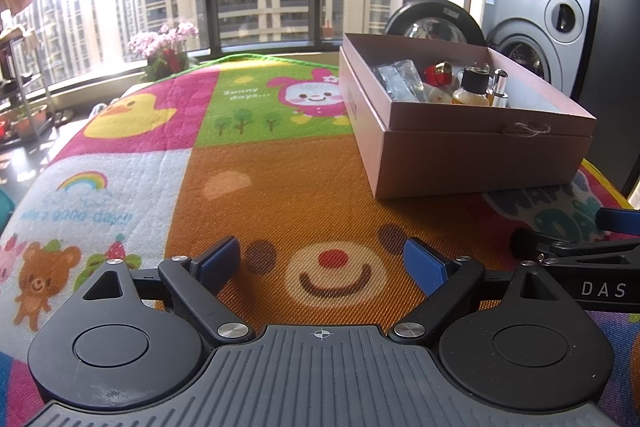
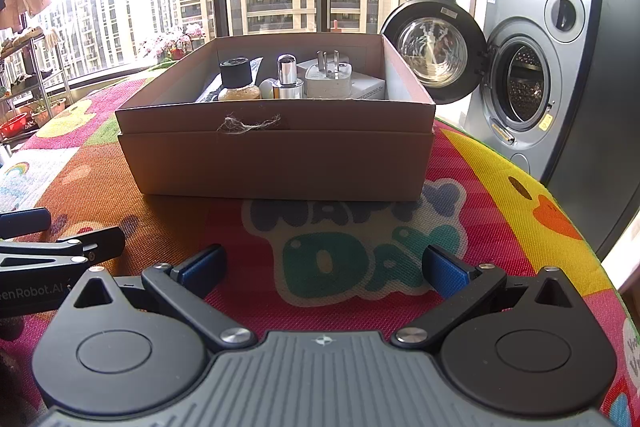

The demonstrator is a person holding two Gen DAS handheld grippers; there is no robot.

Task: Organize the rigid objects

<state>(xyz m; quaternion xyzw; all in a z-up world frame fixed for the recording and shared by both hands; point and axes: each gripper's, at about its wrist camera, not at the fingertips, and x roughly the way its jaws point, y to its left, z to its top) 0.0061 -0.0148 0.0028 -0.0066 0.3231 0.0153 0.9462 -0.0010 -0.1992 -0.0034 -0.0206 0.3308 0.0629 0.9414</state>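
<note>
A pink-brown cardboard box (image 1: pixel 472 155) stands on the colourful mat, to the right in the left wrist view and straight ahead in the right wrist view (image 2: pixel 280 163). In it are an amber bottle with a black cap (image 2: pixel 237 81), a small silver-capped bottle (image 2: pixel 286 79), a white plug adapter (image 2: pixel 329 77), a red item (image 1: pixel 437 73) and a clear packet (image 1: pixel 400 79). My left gripper (image 1: pixel 322 263) is open and empty, low over the mat. My right gripper (image 2: pixel 324 267) is open and empty, in front of the box.
The cartoon mat (image 1: pixel 280 187) covers the table. A washing machine (image 2: pixel 532 75) with its door open stands behind right. Pink flowers (image 1: pixel 164 47) and a metal shelf (image 1: pixel 24 87) stand by the window at the left.
</note>
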